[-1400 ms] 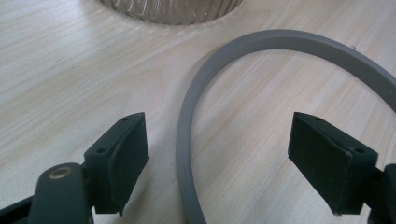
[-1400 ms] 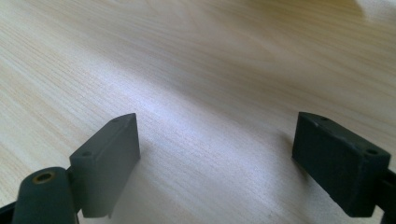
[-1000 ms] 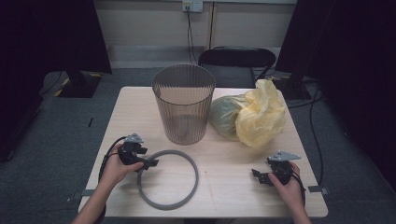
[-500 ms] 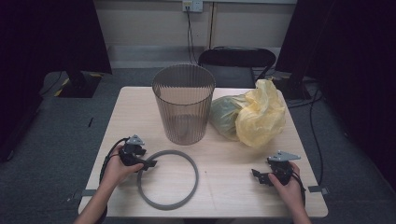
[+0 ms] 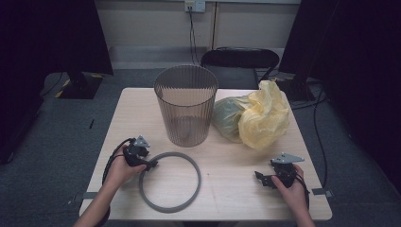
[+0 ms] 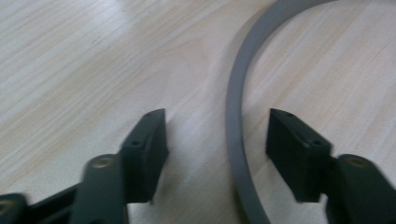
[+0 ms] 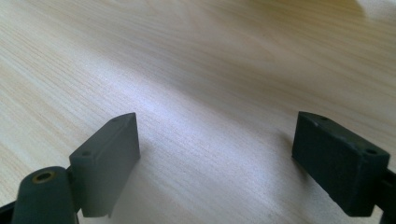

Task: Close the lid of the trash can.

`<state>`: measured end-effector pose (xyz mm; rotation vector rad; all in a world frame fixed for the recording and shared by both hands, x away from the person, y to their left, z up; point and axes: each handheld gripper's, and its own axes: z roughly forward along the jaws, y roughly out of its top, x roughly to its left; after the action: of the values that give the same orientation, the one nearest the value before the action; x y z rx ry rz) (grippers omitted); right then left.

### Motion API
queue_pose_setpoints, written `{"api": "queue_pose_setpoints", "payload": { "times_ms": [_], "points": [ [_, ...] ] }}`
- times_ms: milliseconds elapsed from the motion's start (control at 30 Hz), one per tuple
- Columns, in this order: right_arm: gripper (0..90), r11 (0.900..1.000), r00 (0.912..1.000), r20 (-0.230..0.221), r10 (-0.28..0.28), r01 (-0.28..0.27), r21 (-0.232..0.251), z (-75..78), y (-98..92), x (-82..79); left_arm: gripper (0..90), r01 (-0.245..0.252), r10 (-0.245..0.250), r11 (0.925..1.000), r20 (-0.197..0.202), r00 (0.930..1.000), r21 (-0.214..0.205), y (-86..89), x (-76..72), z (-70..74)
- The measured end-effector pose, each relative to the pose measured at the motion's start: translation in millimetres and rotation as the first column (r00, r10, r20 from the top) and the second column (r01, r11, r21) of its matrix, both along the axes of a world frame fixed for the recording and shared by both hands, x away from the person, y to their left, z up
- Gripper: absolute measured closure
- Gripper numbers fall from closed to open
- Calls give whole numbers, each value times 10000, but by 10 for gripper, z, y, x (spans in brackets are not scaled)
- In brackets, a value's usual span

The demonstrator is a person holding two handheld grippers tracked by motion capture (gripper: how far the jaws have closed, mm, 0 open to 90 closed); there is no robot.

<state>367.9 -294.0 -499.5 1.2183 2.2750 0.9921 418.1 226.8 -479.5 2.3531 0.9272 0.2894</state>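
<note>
The grey ring [image 5: 170,181] lies flat on the wooden table [image 5: 236,189], in front of the ribbed waste bin [image 5: 186,104] and near the table's front edge. The left gripper [image 5: 150,165] is at the left part of this ring, held by the person's left hand [image 5: 120,168]. In the left gripper view, the ring's band [image 6: 236,126] passes between the two black jaws, closer to the right one. The jaws have just been closing and now stand at a middle width. There is a gap on both sides of the band, so the pads do not press on it.

The right gripper [image 5: 260,178] rests low over the table at the right front side, well apart from the ring, in the person's right hand [image 5: 291,187]. In the right gripper view its jaws stand wide apart, with bare wood between them.

Behind, just beside the bin at its right, a yellow plastic bag [image 5: 265,116] lies against a greenish bag [image 5: 228,118].
</note>
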Motion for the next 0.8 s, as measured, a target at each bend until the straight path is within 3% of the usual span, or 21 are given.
{"api": "queue_pose_setpoints", "payload": {
  "times_ms": [67,167,233,367,467,733,800],
  "points": [
    [141,10000,10000,0,1,-1,1,0,0,0,488,14,-14,10000,-67,10000,56,-14,-10,9],
    [141,10000,10000,5,5,-5,-2,0,0,0,519,-111,111,9999,43,9999,21,-19,-20,11],
    [142,10000,10000,11,-3,3,-12,0,1,-1,613,-101,102,9999,140,9998,-78,-17,-35,4],
    [141,10000,10000,2,3,-3,-1,0,0,0,711,-40,46,9997,255,9997,-241,-21,-58,-6],
    [143,10000,10000,18,-8,8,-15,-1,2,-2,801,-55,60,9995,137,9999,-322,-31,-60,-7],
    [143,10000,10000,20,-3,4,-15,-1,1,-2,825,-321,316,9988,-133,9994,-378,-52,-42,7],
    [143,10000,10000,17,-6,6,-11,-1,1,-2,827,-667,631,9965,-683,9957,-510,-54,-22,28]
  ]
}}
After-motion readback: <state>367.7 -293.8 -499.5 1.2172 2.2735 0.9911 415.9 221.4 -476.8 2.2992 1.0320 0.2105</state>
